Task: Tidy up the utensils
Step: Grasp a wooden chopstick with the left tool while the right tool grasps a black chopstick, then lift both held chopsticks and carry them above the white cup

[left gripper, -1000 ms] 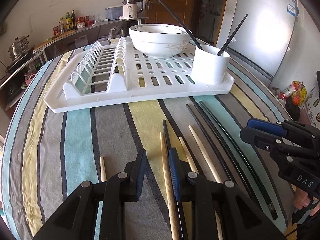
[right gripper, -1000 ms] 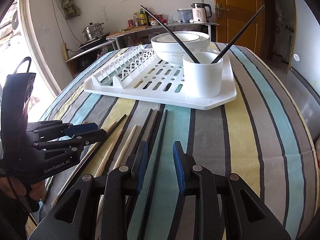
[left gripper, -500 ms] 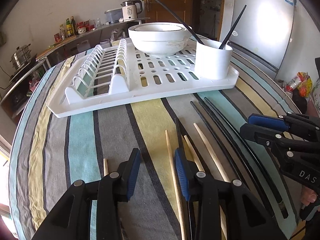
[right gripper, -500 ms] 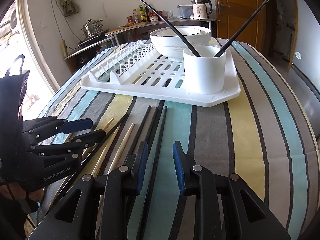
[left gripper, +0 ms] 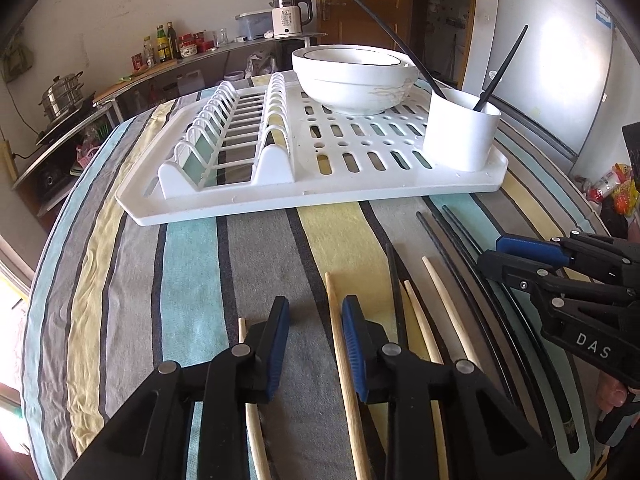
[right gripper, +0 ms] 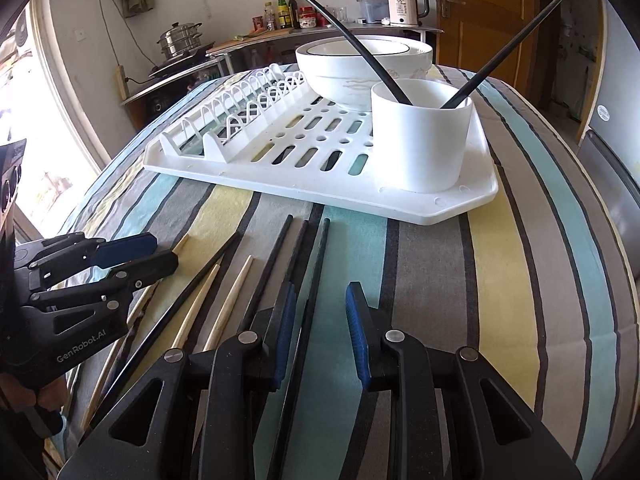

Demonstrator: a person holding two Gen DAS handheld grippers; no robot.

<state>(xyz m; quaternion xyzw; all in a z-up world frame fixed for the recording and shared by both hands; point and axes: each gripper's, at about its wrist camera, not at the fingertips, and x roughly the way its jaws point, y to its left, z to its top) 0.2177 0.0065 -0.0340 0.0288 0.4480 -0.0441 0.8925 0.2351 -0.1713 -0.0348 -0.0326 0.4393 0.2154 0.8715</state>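
1. While two long black chopsticks point(right gripper: 492, 68) stand tilted in the round white plastic cup point(right gripper: 420, 136), more sticks lie on the striped tablecloth point(right gripper: 520, 280) in front of the flat white plastic dish rack point(left gripper: 280, 196).
2. Thin pale wooden chopsticks point(left gripper: 444, 304) and loose black chopsticks point(right gripper: 280, 256) lie side by side, pointing at the rack. Big white bowls point(left gripper: 352, 80) sit stacked on the rack behind the cup.
3. The left gripper point(left gripper: 314, 344) hangs low over the cloth with its blue-padded fingers point(left gripper: 276, 344) a fair way apart. It holds nothing. One wooden stick lies just by its right finger.
4. The right gripper point(right gripper: 320, 340) is spread about as wide and holds nothing. One black stick runs under the gap, close to its left finger.
5. The two grippers are near each other, with the row of sticks between them.
6. Bare cloth lies to the right of the sticks, out to the table's curved edge. The rack's front edge is just past the stick tips.
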